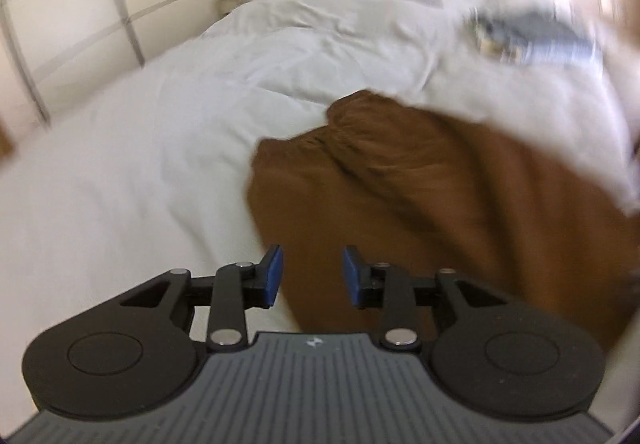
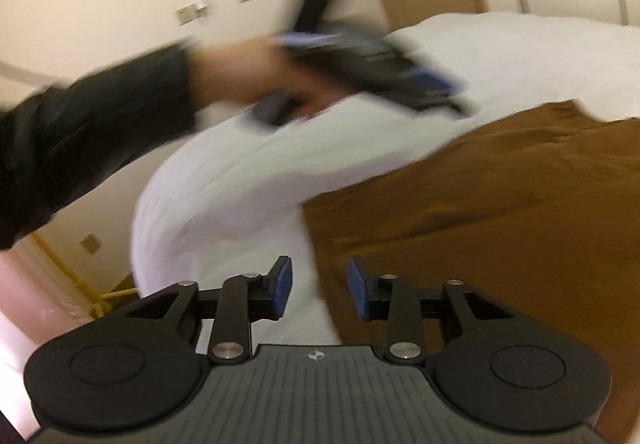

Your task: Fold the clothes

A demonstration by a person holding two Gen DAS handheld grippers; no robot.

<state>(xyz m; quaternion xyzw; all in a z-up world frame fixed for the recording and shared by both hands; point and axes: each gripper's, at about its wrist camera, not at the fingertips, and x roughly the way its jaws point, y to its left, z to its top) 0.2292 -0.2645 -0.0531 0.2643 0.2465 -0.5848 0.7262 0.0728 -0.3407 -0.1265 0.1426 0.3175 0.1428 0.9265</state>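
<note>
I see a big bed [image 1: 120, 184] with a white sheet, wrinkled and soft. It fills most of what my left camera shows, running from near me to the far wall. In my right camera the same white bed [image 2: 240, 172] curves away to the far right.

On the bed lies the brown garment [image 1: 400, 204]. It is bunched up, with a gathered edge at its far end. In the left view it sits on the right side, close to me, and part of the white sheet lies over its far right edge. In the right view the brown garment [image 2: 500, 212] spreads wide over the near right part of the bed.

My left arm in a dark sleeve [image 2: 92, 132] reaches in from the left, above the bed. It is blurry.

My left gripper [image 1: 312, 274] hangs just over the near edge of the brown cloth. Its two blue pads [image 1: 274, 276] are spread apart with nothing between them. From the right camera the left gripper [image 2: 440, 92] looks smeared, so there I cannot tell how it stands.

My right gripper [image 2: 320, 288] is spread wide too, and holds nothing. It sits over the line where white sheet meets brown cloth.

Far off on the bed, to the right, is a small dark blurry heap [image 1: 536, 34]. I cannot tell what it is.
</note>
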